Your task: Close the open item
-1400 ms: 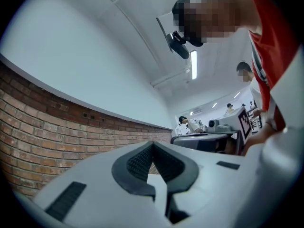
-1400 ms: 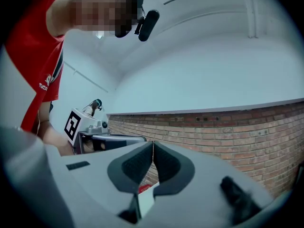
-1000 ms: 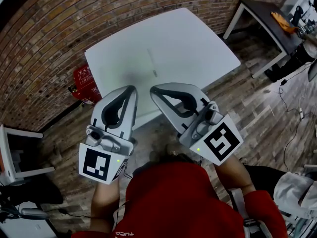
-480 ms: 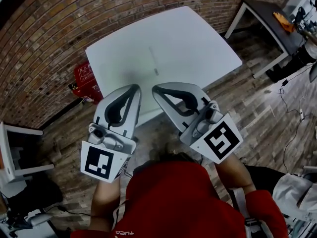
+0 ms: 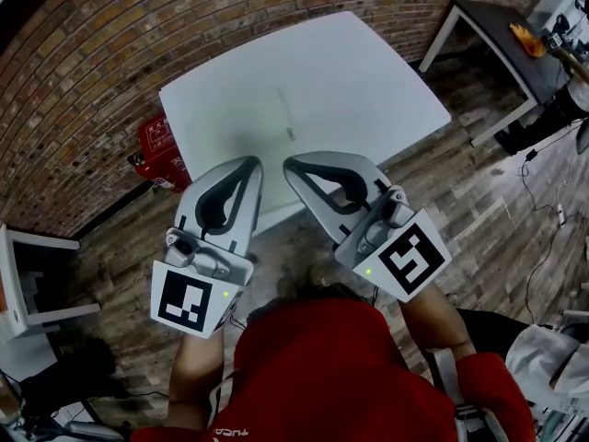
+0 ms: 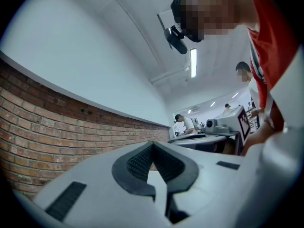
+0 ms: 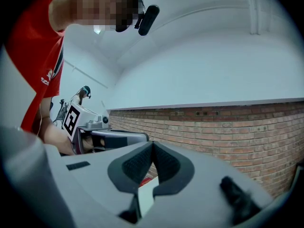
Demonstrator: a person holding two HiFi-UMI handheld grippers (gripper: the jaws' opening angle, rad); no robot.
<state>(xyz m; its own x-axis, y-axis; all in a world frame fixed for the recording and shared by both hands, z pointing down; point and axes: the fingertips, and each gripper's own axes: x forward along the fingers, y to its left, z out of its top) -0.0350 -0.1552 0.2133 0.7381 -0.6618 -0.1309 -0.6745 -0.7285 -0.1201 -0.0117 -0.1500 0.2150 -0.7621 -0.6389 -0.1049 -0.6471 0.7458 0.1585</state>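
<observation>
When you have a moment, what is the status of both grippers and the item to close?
Left gripper shut, empty; right gripper shut, empty. White table ahead: one thin object, too small to identify. Nothing blocking.

A white counter (image 5: 331,81) stands on a wood-plank floor (image 5: 479,201), its far corner close to a brick wall. Near the middle of its top lies a thin pale streak (image 5: 283,110) ending in a small dark mark, too small to tell what it is. On the floor just beside the counter's left corner, against the wall, sits a red container (image 5: 156,150). At the upper right a second, dark-topped counter (image 5: 479,18) on white legs carries an orange thing (image 5: 526,38). Cables (image 5: 538,191) trail over the planks at the right.
</observation>
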